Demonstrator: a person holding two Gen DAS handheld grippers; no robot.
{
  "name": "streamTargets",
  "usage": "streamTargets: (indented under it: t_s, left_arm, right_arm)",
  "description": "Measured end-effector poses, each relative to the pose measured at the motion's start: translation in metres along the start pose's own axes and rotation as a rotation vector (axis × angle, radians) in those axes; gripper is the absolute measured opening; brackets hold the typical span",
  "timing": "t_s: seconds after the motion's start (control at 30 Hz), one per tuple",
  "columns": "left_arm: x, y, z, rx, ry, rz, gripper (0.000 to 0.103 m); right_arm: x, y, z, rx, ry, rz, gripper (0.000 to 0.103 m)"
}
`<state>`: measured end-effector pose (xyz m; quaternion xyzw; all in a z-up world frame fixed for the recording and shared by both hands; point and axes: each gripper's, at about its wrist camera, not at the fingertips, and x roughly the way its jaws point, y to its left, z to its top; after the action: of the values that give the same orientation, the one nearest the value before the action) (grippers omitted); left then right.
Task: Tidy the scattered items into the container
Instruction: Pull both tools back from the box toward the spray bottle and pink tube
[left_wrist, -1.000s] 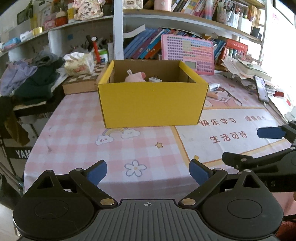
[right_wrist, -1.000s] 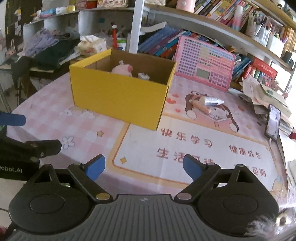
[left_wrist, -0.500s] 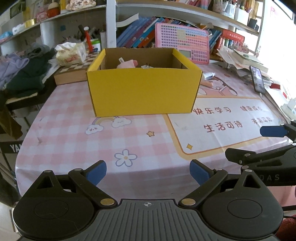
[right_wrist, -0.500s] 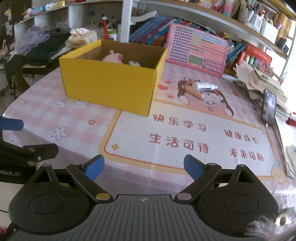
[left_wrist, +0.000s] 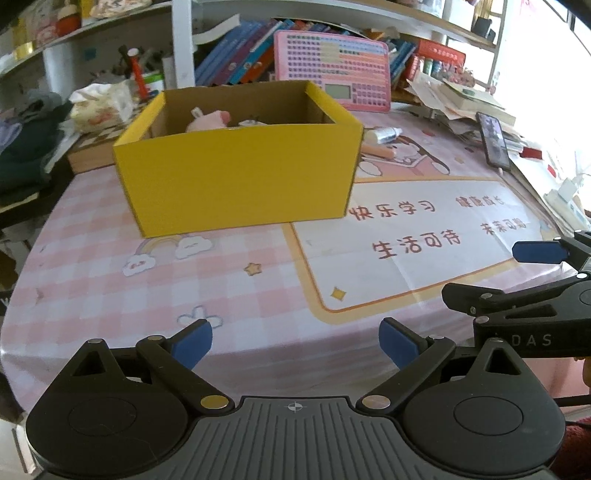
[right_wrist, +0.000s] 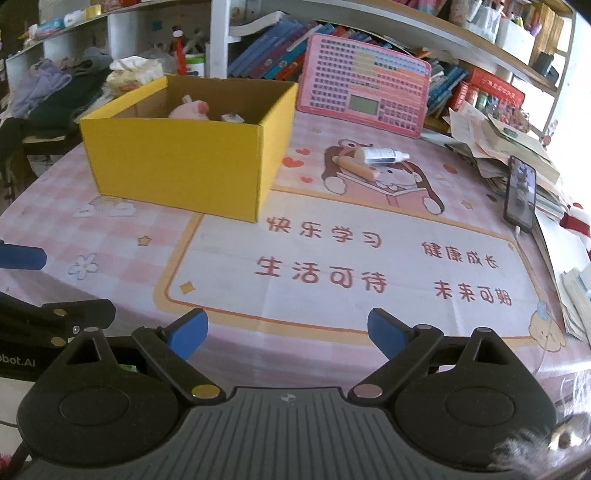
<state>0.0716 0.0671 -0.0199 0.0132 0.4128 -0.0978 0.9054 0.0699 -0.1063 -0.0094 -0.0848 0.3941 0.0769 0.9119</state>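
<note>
My left gripper (left_wrist: 295, 341) hangs over the near edge of the pink tablecloth (left_wrist: 147, 295), jaws spread wide with nothing between the blue pads. My right gripper (right_wrist: 286, 330) is the same: wide apart, empty. The yellow cardboard box (right_wrist: 177, 162) stands well beyond both, open-topped, with a pink plush toy (right_wrist: 190, 109) and a small white item (right_wrist: 232, 118) inside. To the right of the box, outside it, a white tube (right_wrist: 382, 155) and a tan stick-shaped item (right_wrist: 356, 168) lie touching each other on the cloth. Farther right of the box lies a phone (right_wrist: 521, 194), and behind the box leans a pink keyboard toy (right_wrist: 365, 85).
</note>
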Motion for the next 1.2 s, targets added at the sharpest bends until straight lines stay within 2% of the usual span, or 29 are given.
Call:
streamTargets:
  t_s: [0.17,0.4,0.7,0.87,1.0,1.2]
  left_arm:
    - [0.011,-0.017,0.01,0.022,0.012,-0.023,0.099]
    - [0.031,-0.047,0.028,0.054,0.027,-0.096,0.099]
    - [0.058,-0.089,0.051,0.091,0.043,-0.135,0.099]
    - [0.07,-0.111,0.069,0.11,0.006,-0.153,0.099]
    - [0.082,-0.128,0.085,0.12,-0.014,-0.15,0.099]
    - [0.1,-0.146,0.105,0.109,-0.002,-0.102,0.099]
  right_arm:
    - [0.007,-0.019,0.001,0.02,0.01,-0.009,0.094]
    - [0.017,-0.05,0.003,0.036,0.037,-0.028,0.094]
    - [0.031,-0.096,0.009,0.05,0.058,-0.048,0.094]
    - [0.042,-0.126,0.021,0.054,0.048,-0.053,0.094]
    - [0.052,-0.15,0.035,0.056,0.02,-0.049,0.094]
    - [0.072,-0.183,0.05,0.08,0.01,-0.013,0.094]
